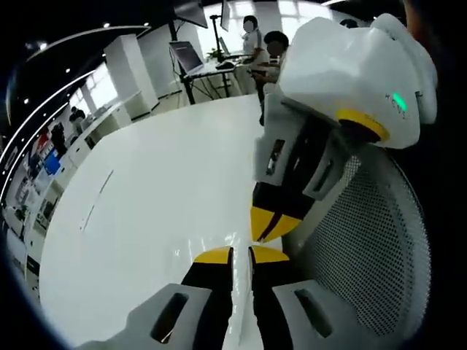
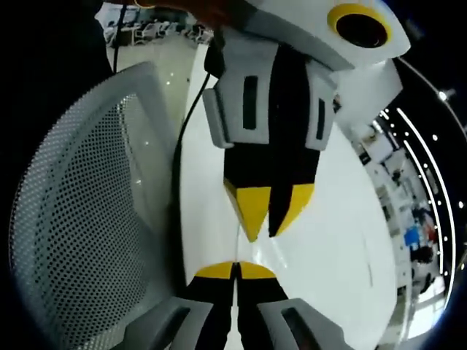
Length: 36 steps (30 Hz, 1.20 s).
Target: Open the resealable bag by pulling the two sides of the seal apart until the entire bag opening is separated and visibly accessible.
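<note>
The resealable bag point(image 1: 235, 300) is clear plastic and hard to make out: a thin glinting film held just above the white table point(image 1: 160, 182). My left gripper point(image 1: 241, 255) rises from the bottom of the left gripper view, its yellow-tipped jaws closed on the film. My right gripper point(image 1: 271, 226) comes in from the upper right and meets it tip to tip. In the right gripper view my right gripper point(image 2: 235, 271) is shut on the thin edge, with the left gripper point(image 2: 271, 211) pointing down at it from above. The bag's seal and how far it is parted are not visible.
A white mesh chair back point(image 1: 365, 255) stands close beside both grippers, also seen as the chair back point(image 2: 80, 219). A black cable point(image 2: 186, 124) hangs along the table edge. People sit at a desk with a laptop point(image 1: 191, 57) beyond the table's far end.
</note>
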Each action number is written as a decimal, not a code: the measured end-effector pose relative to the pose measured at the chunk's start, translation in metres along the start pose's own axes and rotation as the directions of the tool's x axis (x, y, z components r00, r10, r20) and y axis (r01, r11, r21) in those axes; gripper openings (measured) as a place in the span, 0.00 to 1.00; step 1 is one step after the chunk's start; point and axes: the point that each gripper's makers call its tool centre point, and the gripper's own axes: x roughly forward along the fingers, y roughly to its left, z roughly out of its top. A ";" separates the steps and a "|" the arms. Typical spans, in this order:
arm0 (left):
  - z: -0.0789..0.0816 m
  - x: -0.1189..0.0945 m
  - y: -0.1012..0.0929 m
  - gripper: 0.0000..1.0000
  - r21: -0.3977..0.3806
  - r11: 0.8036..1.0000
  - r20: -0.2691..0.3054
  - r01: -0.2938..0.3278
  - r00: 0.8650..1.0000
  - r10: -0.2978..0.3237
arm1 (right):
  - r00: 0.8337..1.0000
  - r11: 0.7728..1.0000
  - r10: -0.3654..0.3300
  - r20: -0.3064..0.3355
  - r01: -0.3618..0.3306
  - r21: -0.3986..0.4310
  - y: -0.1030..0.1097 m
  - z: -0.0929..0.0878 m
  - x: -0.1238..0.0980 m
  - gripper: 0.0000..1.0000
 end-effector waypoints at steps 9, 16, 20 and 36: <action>-0.012 0.000 -0.001 0.00 -0.056 0.998 -0.030 0.029 0.999 -0.030 | 1.000 0.999 -0.020 0.012 0.020 -0.026 0.000 0.004 -0.001 0.00; -0.025 -0.002 -0.006 0.02 -0.094 0.993 -0.059 0.069 0.996 -0.075 | 0.999 0.998 -0.027 0.030 0.028 -0.048 -0.001 0.011 -0.003 0.00; -0.031 -0.002 -0.004 0.03 -0.112 0.991 -0.080 0.070 0.994 -0.079 | 0.999 0.998 -0.030 0.036 0.032 -0.058 -0.001 0.013 -0.002 0.00; -0.045 0.001 0.000 0.00 -0.202 0.979 -0.117 0.009 0.993 -0.033 | 0.999 0.997 -0.037 0.032 0.039 -0.069 -0.003 0.015 0.000 0.00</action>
